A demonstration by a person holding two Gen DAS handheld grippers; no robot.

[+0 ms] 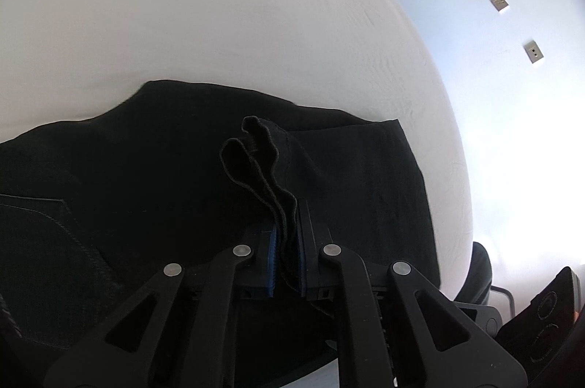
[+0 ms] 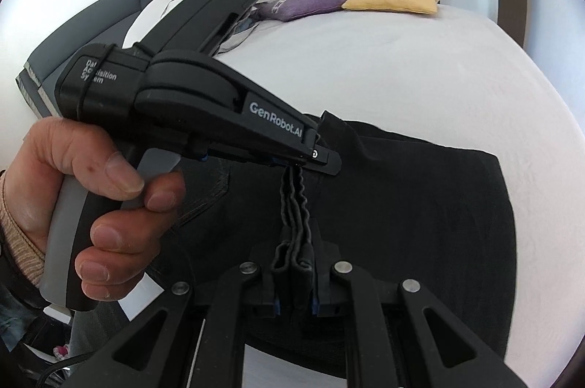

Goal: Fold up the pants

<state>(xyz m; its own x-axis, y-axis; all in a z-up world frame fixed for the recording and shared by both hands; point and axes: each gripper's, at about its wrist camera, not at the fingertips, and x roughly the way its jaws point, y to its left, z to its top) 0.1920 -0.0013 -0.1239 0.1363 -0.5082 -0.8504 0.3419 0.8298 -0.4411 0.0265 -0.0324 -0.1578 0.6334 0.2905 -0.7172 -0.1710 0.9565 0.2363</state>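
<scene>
1 pr black pants (image 2: 420,205) flat on bed (image 2: 402,59), long axis L-R; my left gripper (image 1: 286,263) + right gripper (image 2: 295,282) both pinching bunched hem.

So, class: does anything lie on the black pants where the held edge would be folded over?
Nothing visible does. Both tools, left and right, grip the pants edge; the cloth ahead lies bare on the bed.

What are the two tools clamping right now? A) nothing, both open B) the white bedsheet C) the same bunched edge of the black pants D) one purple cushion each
C: the left tool and right tool are both shut on one bunched hem strip of the black pants.
</scene>
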